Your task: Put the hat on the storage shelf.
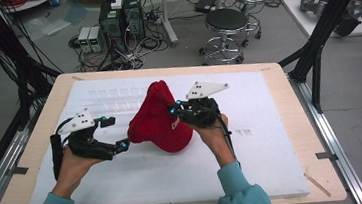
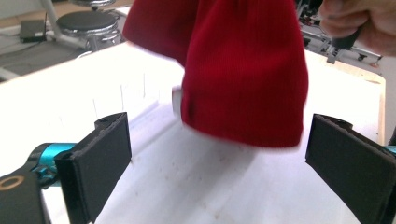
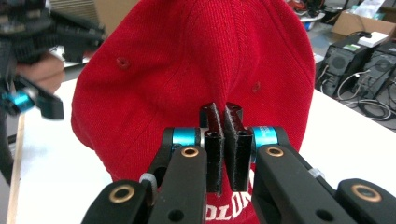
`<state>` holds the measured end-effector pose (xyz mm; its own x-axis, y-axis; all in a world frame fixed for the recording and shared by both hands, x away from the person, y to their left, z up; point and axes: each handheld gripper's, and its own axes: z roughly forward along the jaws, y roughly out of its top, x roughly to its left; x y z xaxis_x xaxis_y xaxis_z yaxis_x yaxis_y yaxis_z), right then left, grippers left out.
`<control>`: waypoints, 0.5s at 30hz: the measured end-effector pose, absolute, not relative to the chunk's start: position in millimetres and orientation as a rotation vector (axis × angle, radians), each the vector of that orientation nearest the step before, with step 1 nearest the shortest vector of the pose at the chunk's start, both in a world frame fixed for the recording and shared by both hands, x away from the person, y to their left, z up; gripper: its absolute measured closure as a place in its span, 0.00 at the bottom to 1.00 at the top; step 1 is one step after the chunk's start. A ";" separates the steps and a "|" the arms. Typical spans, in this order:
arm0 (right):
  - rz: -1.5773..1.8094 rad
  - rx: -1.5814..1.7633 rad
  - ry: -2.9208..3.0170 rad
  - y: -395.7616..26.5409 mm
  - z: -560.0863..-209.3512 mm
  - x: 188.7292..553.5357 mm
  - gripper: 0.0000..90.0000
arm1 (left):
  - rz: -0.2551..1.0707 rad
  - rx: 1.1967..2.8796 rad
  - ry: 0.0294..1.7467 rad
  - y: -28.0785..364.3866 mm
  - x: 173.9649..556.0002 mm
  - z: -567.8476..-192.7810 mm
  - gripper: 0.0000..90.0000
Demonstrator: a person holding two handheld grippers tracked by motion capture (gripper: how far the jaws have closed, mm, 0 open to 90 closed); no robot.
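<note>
Jaws of the right gripper (image 3: 225,140) are pressed together on a fold of a red cap (image 1: 159,120), holding it up over the white mat (image 1: 126,177) at mid-table. The left gripper (image 1: 113,134) waits just beside the cap's lower edge, jaws wide apart. The step looks like a two-handed hold being set up; the next move likely calls for closing the left jaws on the hanging rim (image 2: 243,135). White lettering (image 3: 229,212) on the cap is cut off and unreadable, and its brim cannot be made out.
</note>
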<state>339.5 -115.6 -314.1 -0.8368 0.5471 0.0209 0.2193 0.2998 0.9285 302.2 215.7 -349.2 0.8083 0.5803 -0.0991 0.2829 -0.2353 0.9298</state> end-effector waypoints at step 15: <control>1.564 0.728 2.213 -110.3 -306.2 339.2 0.97 | 0.293 1.764 0.729 209.0 288.5 -376.4 0.08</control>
